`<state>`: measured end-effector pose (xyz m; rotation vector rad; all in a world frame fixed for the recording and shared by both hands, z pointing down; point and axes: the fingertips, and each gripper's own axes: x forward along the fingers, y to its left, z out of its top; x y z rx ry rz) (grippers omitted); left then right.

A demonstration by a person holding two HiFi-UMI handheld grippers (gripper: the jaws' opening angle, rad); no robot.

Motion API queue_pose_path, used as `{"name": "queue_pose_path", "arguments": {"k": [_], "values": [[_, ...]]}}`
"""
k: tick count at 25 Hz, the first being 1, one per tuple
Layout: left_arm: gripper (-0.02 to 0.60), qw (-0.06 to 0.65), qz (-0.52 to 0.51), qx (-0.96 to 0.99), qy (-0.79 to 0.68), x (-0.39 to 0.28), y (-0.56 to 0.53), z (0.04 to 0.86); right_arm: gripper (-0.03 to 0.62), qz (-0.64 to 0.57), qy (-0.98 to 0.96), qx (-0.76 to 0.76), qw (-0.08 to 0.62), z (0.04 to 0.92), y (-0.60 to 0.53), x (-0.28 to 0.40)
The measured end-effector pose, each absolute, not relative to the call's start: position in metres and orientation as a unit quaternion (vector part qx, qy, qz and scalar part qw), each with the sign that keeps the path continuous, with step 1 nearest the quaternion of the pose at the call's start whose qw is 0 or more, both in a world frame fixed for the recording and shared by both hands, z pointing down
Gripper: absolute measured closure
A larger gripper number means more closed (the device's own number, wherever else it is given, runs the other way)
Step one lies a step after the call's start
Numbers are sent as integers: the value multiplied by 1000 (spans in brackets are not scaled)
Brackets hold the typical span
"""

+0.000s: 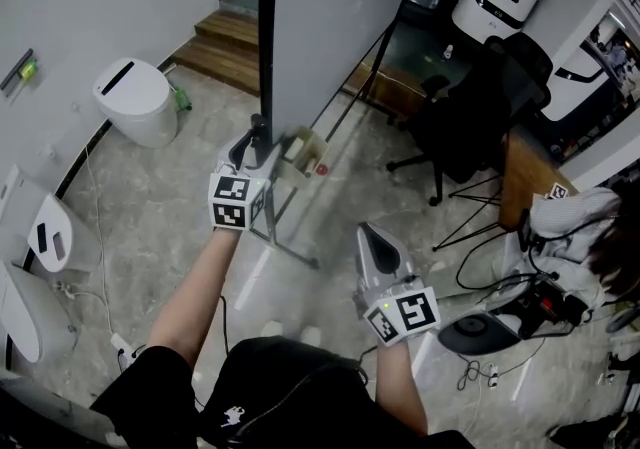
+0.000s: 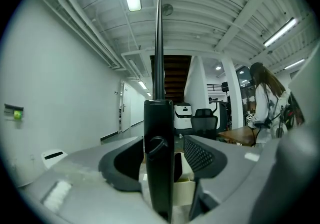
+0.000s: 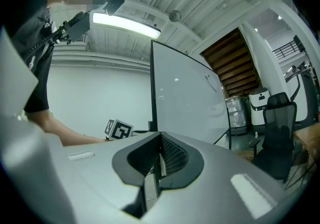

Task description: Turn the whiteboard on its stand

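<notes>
The whiteboard (image 1: 330, 17) stands upright straight ahead of me on its stand, pale face angled to my right and black side rail (image 1: 267, 37) nearest. I judge it a stiff, flat panel, light for its spread but slow to swing. The face looks smooth and glossy, so pads would slip there. The narrow, hard rail is the place to hold, low down near the pivot.

My left gripper (image 1: 250, 152) is there, with its jaws spread wide on either side of the rail (image 2: 159, 168). The ribbed pads (image 2: 200, 155) stand clear of it, so nothing is gripped. A rounded, knob-like fitting (image 2: 156, 145) sits on the rail; I take it for the pivot lock.

A small cream box (image 1: 300, 152) hangs just beside the rail. The stand's thin dark tubes (image 1: 290, 252) run across the mottled stone floor (image 1: 150, 207). They look slight enough to skid if I push hard.

My right gripper (image 1: 375, 242) hangs well apart from the board, nearer me, with its jaws pressed together on nothing.
</notes>
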<state>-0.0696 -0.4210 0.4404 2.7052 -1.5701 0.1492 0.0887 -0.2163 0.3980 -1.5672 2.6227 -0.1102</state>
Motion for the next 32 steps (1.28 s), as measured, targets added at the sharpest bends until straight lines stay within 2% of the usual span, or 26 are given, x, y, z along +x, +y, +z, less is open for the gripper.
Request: {"name": "queue_pose_path", "arguments": {"k": [7, 14, 32], "values": [[332, 16, 49, 861, -506, -67, -439, 451, 585, -37, 847, -530, 36, 403, -213, 100], [384, 27, 47, 860, -507, -64, -446, 449, 585, -38, 838, -543, 32, 398, -207, 110], [390, 40, 48, 851, -522, -68, -415, 452, 585, -34, 828, -558, 35, 400, -170, 115]]}}
